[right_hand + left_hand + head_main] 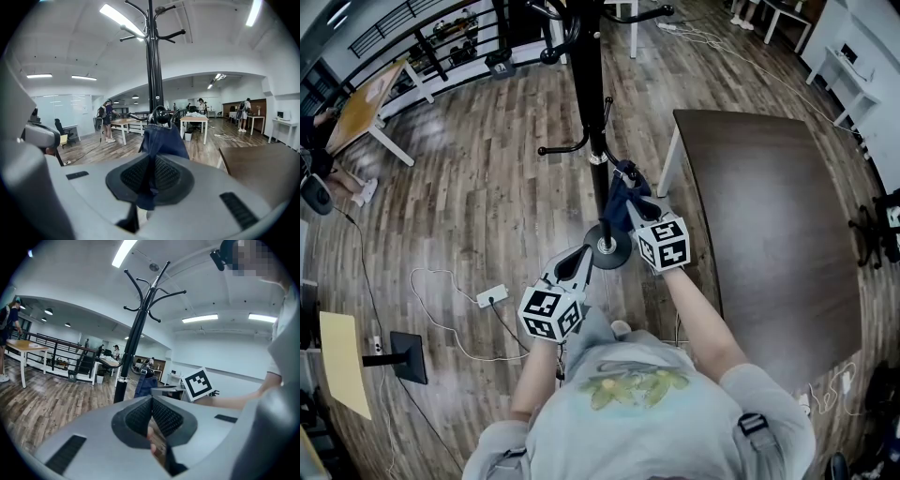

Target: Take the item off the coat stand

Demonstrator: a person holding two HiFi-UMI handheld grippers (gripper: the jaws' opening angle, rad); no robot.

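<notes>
Right gripper (151, 176) clamps a half-hidden blue cloth (164, 140) on the coat stand (153, 70); left gripper (151, 416) closed

Head view: overhead, steep downward look past the person's shoulders; coat stand (589, 84) base close below, dark table (769, 216) at right. Left gripper view: low, near level, faces the stand from close by, catching a marker cube (197, 383). Right gripper view: even nearer, facing the pole. All three share the stand.
</notes>
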